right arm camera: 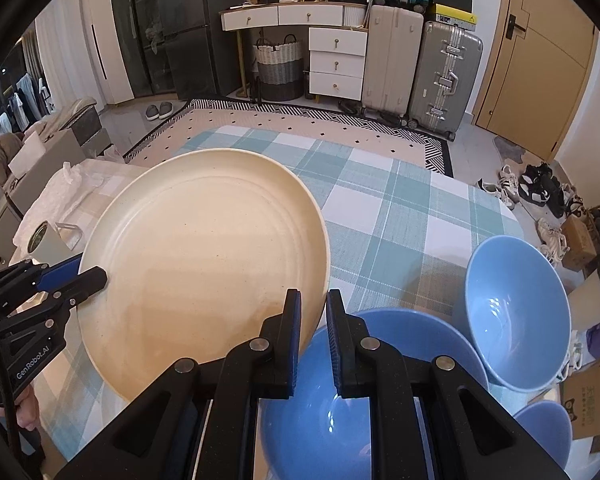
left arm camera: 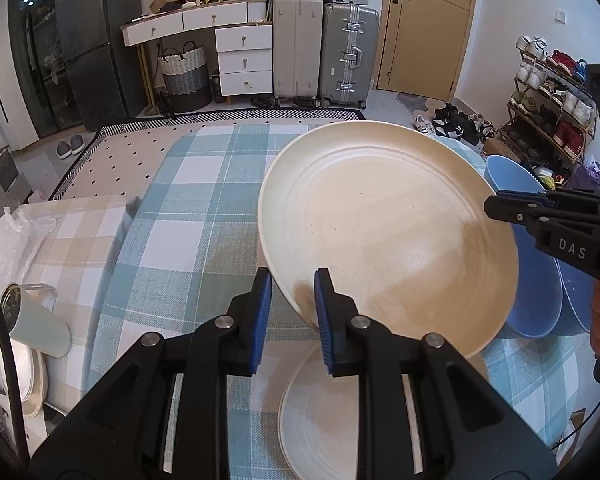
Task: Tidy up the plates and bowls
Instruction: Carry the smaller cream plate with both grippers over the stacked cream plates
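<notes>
Cream, round and ceramic, the large plate (left arm camera: 388, 236) hangs tilted above the checked bench (left arm camera: 188, 216), its near rim pinched by the left gripper (left arm camera: 290, 312), over another cream plate (left arm camera: 320, 416). From the right wrist, the right gripper (right arm camera: 313, 340) seemingly pinches the opposite rim, above the pale blue round bowls (right arm camera: 516, 312).

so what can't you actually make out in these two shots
- Left wrist view: the lower cream plate on the table is partly hidden by the left hand-held gripper and the raised cream plate.
- Left wrist view: the blue bowls are mostly hidden behind the raised plate and the right hand-held gripper.
- Right wrist view: a third blue bowl is cut off by the gripper body and frame edge.
</notes>
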The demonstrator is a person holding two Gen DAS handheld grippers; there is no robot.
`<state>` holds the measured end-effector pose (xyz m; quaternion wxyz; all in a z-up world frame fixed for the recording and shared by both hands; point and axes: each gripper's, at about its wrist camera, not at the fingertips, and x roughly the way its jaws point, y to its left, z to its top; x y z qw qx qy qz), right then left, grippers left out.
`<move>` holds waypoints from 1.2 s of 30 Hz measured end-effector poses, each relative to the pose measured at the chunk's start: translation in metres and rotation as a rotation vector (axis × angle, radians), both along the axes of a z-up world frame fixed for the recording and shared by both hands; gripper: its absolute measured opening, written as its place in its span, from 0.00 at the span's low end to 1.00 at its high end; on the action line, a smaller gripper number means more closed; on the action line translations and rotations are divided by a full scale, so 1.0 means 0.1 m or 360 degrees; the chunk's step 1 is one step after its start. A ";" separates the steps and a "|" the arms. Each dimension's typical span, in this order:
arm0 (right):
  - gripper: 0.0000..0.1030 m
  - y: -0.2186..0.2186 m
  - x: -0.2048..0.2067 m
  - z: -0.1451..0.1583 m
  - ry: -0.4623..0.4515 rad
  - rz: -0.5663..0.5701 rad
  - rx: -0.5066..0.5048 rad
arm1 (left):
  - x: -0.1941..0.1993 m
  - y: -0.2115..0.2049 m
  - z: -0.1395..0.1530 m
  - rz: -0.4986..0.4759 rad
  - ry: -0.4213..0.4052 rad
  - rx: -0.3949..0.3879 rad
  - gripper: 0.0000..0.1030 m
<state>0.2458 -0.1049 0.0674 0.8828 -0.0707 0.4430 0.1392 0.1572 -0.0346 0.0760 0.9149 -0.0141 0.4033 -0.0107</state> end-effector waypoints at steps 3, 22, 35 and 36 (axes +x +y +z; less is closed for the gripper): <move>0.13 0.01 -0.11 0.04 -0.0015 -0.0004 0.0002 | -0.10 0.00 0.04 -0.0002 -0.0013 0.0002 0.18; 0.13 0.04 -0.75 0.11 -0.0081 -0.0051 0.0071 | -0.55 -0.02 0.17 -0.0047 -0.0076 0.0081 0.18; 0.13 0.07 -1.11 0.00 -0.0131 -0.0061 0.0121 | -0.90 -0.01 0.04 -0.0036 -0.0069 0.0102 0.18; 0.13 0.07 -1.14 -0.01 -0.0135 -0.0063 0.0133 | -0.93 0.00 0.02 -0.0034 -0.0067 0.0101 0.18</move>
